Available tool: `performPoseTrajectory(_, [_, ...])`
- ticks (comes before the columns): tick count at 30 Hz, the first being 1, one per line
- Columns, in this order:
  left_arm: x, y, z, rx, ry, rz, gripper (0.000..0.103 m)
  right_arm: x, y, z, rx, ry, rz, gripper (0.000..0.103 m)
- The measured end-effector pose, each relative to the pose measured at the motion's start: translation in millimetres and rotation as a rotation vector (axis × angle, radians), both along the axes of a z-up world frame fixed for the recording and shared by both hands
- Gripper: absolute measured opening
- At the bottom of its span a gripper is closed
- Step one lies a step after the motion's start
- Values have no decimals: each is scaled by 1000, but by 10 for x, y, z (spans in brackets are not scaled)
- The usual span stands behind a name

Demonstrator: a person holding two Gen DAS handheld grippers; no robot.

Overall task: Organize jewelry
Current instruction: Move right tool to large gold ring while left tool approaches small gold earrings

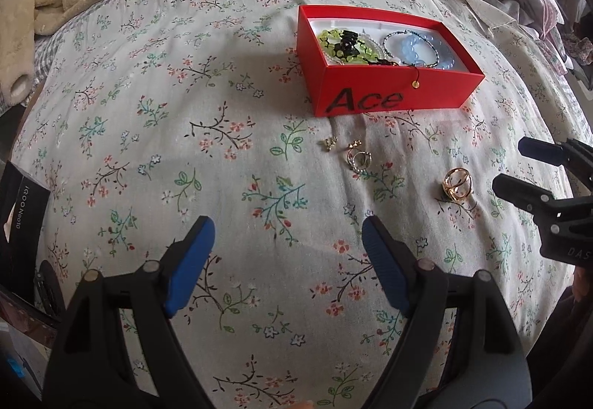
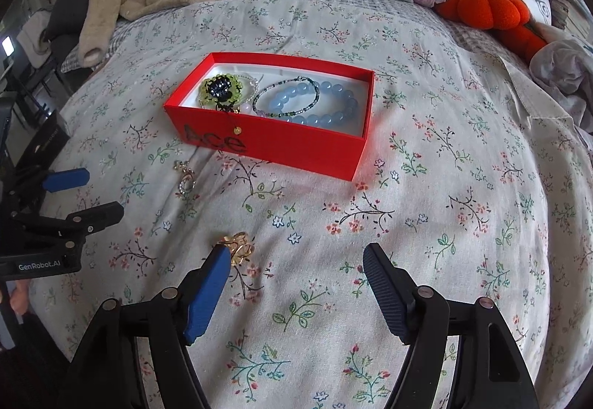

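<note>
Right wrist view: right tool (image 2: pixel 292 260) open, low beside gold ring (image 2: pixel 239 247); left tool (image 1: pixel 288 233) open.

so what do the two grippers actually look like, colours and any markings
Both are black plastic frames with round metal pivot pins. The left gripper has bright blue ribbed pads on its fingers and white "GenRobot.AI" lettering on its side. The right gripper has one bright blue pad and one darker navy pad. No cables visible.

Both wrist views low over floral bedspread (image 1: pixel 185 93), facing pillows; red box (image 1: pixel 389 93) shared, left view from left.
</note>
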State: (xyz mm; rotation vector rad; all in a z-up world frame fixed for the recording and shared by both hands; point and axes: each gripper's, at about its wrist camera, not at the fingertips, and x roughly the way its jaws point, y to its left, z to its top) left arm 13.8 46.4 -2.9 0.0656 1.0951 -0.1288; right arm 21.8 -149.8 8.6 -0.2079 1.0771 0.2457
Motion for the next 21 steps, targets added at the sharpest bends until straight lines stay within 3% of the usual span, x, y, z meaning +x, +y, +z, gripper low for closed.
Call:
performPoseTrajectory(7, [-61, -7, -125, 7, -8, -23, 82, -60, 63, -228, -41, 55, 35, 75])
performPoseTrajectory(21, [-62, -50, -292, 54, 59, -27, 82, -78, 68, -447, -35, 117, 40, 77])
